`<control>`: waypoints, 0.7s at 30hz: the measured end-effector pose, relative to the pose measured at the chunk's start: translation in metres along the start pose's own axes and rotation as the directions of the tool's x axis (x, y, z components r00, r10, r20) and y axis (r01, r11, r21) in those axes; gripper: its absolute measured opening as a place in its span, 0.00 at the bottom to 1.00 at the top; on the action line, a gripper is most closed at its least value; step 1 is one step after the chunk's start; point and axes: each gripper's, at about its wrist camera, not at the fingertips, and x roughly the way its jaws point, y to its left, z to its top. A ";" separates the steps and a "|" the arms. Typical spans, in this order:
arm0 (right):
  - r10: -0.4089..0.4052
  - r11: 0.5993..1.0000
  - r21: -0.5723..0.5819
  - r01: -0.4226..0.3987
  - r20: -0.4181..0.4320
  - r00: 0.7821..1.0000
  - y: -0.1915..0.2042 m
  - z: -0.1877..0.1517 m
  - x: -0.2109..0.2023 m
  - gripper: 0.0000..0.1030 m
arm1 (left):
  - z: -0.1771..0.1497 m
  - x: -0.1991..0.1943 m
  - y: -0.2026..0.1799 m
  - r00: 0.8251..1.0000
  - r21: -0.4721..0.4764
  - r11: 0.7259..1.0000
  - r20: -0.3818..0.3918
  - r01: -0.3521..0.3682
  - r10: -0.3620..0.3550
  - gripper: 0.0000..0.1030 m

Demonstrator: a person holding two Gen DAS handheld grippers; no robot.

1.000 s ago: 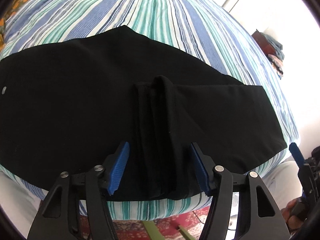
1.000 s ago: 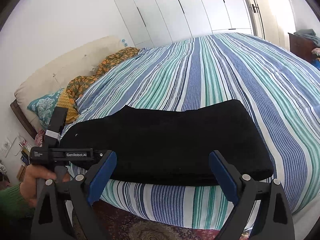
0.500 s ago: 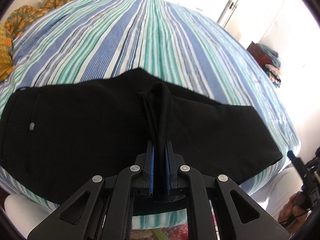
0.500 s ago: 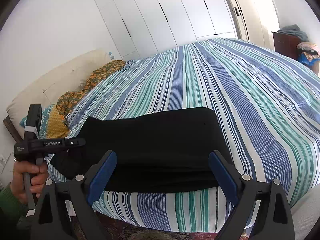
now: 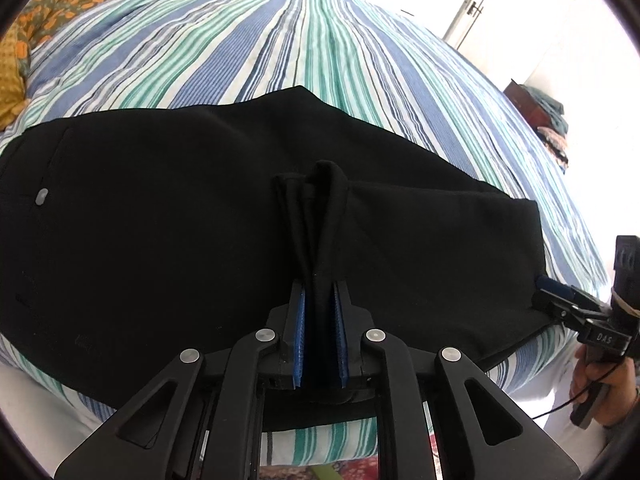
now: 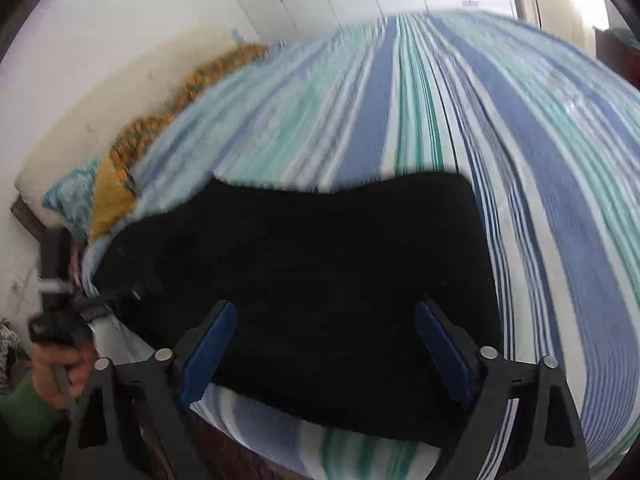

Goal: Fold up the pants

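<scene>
The black pants [image 5: 168,240] are spread along the near edge of the striped bed [image 5: 280,40]. A raised pleat of them is clamped in the left tool [image 5: 319,336]. The right tool [image 6: 324,344], its jaws closing, is held apart over the pants' end, unpressed.

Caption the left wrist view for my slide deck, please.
Left tool pinches a raised fold of black pants on a striped bed; right tool nears their end.
</scene>
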 end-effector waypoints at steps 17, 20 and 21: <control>-0.107 0.993 0.025 0.111 -0.122 0.987 -0.018 0.061 0.040 0.77 | -0.007 0.002 0.002 1.000 0.007 1.000 0.017 0.024 -0.024 0.20; -0.083 0.996 0.020 0.083 -0.007 0.997 -0.001 0.059 0.000 0.77 | -0.008 0.001 0.003 0.999 0.000 1.000 0.022 0.029 -0.029 0.21; -0.077 0.997 0.008 0.077 0.040 0.996 0.004 0.055 -0.016 0.77 | -0.008 0.000 0.002 0.999 -0.002 1.000 0.023 0.028 -0.027 0.22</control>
